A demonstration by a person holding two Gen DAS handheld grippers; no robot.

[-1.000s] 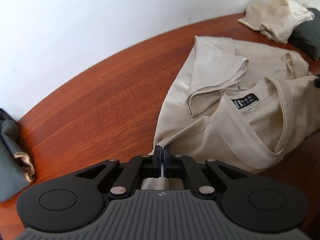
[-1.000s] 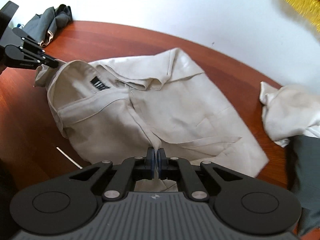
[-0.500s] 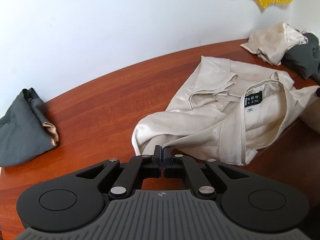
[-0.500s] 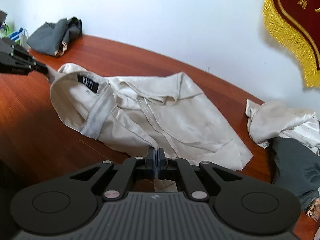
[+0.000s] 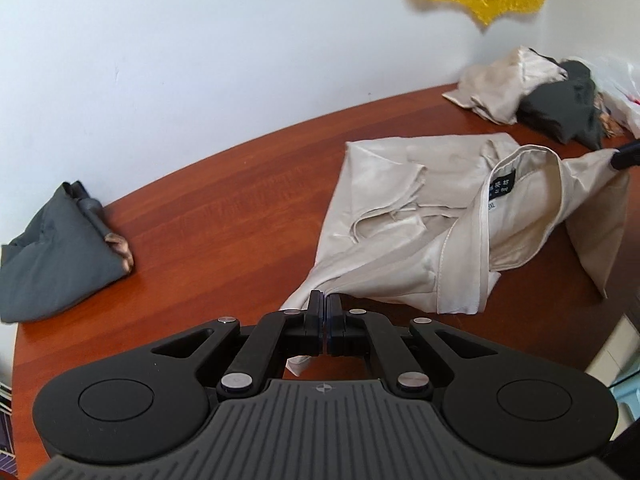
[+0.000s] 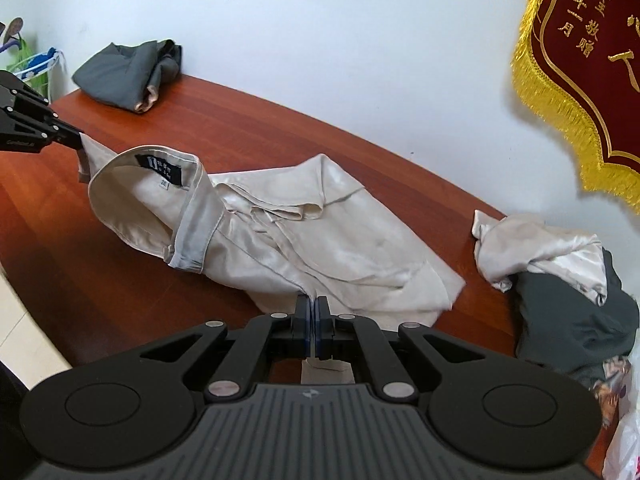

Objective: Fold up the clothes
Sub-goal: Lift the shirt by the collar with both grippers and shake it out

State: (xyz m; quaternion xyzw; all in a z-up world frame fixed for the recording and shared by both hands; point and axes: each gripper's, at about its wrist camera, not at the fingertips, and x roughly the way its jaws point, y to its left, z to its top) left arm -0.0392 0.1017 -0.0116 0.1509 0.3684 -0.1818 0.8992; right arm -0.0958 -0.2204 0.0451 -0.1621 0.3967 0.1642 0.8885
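Observation:
A beige satin shirt (image 5: 400, 240) lies crumpled on the red-brown wooden table (image 5: 224, 208), its collar with a black label (image 5: 501, 186) raised. My left gripper (image 5: 325, 300) is shut on a pinch of the shirt's near edge. My right gripper (image 6: 313, 304) is shut on another pinch of the shirt (image 6: 340, 240). Between the two grips the collar (image 6: 160, 166) hangs stretched above the table. In the right wrist view the left gripper (image 6: 76, 141) shows at the left edge with cloth in its tips; in the left wrist view the right gripper (image 5: 624, 156) shows at the right edge.
A folded dark grey garment (image 5: 60, 256) sits at the table's left end by the white wall. At the right end lies a pile of beige cloth (image 6: 532, 248) and dark cloth (image 6: 576, 320). A red pennant with gold fringe (image 6: 580, 60) hangs on the wall.
Both grippers have risen and drawn back from the wall, keeping their grip. The shirt's collar end has lifted off the table and stretched out between them; the rest has been dragged along.

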